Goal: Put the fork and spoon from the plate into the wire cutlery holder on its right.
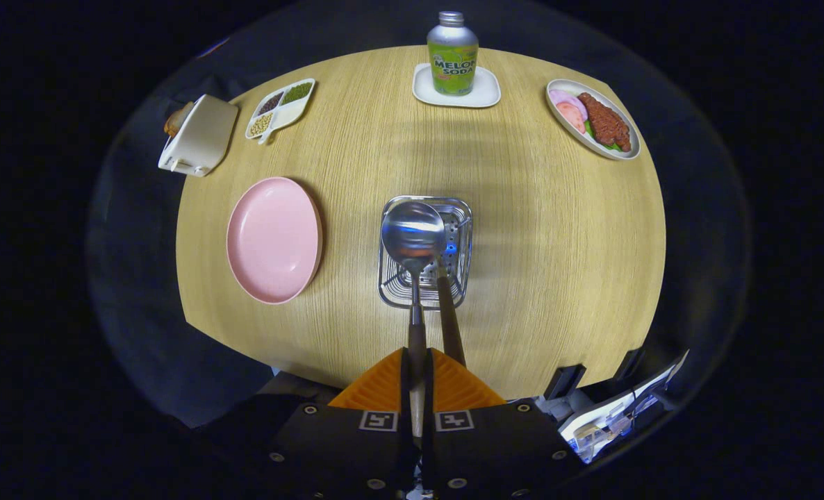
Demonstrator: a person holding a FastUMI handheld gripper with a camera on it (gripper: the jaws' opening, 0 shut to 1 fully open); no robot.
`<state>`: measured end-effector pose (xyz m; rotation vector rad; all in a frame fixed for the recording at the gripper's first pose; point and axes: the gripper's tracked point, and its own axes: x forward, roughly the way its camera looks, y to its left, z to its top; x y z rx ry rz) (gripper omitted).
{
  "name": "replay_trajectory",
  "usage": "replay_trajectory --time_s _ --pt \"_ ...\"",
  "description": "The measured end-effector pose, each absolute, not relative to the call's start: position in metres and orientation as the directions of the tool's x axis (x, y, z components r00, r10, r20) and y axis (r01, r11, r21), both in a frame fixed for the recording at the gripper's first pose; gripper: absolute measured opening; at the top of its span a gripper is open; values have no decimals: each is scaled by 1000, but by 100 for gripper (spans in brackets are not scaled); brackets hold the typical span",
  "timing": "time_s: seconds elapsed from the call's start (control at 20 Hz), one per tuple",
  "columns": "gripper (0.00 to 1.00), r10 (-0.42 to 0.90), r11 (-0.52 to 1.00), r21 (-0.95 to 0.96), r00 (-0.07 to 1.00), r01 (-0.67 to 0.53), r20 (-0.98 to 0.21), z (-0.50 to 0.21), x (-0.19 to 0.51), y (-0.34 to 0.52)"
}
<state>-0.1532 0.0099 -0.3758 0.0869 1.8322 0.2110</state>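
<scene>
Steel spoon (pixel 413 232) clamped in gripper (pixel 417 378) above wire holder (pixel 454 278).

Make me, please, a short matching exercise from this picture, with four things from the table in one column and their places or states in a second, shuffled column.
Things:
1. spoon
2. pink plate
3. soda bottle
4. cutlery holder

Places or states:
A. standing on a small white tray at the far side of the table
B. bare, to the left of the cutlery holder
C. clamped by its handle between the fingers of the gripper, bowl over the holder
D. just ahead of the fingers, with a brown-handled utensil already standing in it

Pairs: 1-C, 2-B, 3-A, 4-D
</scene>
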Motion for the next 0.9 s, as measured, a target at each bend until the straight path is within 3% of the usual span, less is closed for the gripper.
replay_trajectory --time_s 0.5,0.75,0.9 --pt "7 148 982 183 -390 -54 -909 -384 -146 7" --pt "10 166 982 186 -352 -23 -921 -397 -134 12" --pt "12 172 983 181 -270 -9 -947 -404 -119 12"
